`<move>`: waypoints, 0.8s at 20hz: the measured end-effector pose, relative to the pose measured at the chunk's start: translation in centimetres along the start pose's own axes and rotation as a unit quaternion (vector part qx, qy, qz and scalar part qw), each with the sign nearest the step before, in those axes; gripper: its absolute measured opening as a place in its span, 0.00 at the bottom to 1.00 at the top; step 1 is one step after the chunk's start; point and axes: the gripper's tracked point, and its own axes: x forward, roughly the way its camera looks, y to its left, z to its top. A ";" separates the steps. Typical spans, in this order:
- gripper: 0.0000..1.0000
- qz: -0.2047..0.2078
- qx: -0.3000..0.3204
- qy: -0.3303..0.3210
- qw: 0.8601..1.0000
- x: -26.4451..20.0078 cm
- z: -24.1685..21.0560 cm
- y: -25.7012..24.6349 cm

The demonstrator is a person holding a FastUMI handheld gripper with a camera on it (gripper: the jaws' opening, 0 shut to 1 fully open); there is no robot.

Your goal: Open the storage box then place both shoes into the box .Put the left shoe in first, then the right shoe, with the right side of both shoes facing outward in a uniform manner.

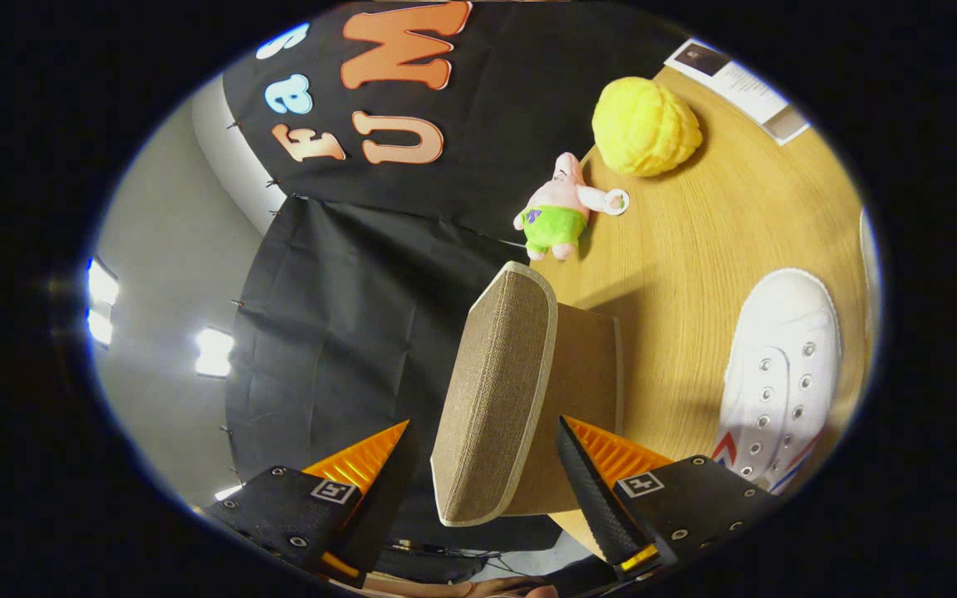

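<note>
I see my gripper [483,465] rolled sideways, so the surface [694,249] stands like a wall to the right of the fingers. The fingers are spread wide, and the box lid [495,390] sits in the gap between them; one finger looks to lie against its underside, the other stands clear of its woven face, so I am not clamping it. The lid's near end is cut off by the fingers, and I cannot make out the box body. Its long axis runs away from me, along the fingers. A white shoe [782,374] lies on the surface beside the lid, toe pointing away, heel hidden. Beyond sit a plush [557,212] and a yellow ball [645,124].
</note>
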 end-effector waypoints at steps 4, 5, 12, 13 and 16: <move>0.98 0.026 0.038 0.026 0.999 1.8 -0.6 -0.6; 0.98 0.024 0.040 0.026 0.999 2.3 -0.6 -0.9; 0.97 0.040 0.049 0.027 0.998 4.1 -1.0 -0.5; 0.97 0.043 0.052 0.030 0.997 4.3 -1.2 -0.5; 0.97 0.050 0.062 0.030 0.996 4.8 -1.3 0.0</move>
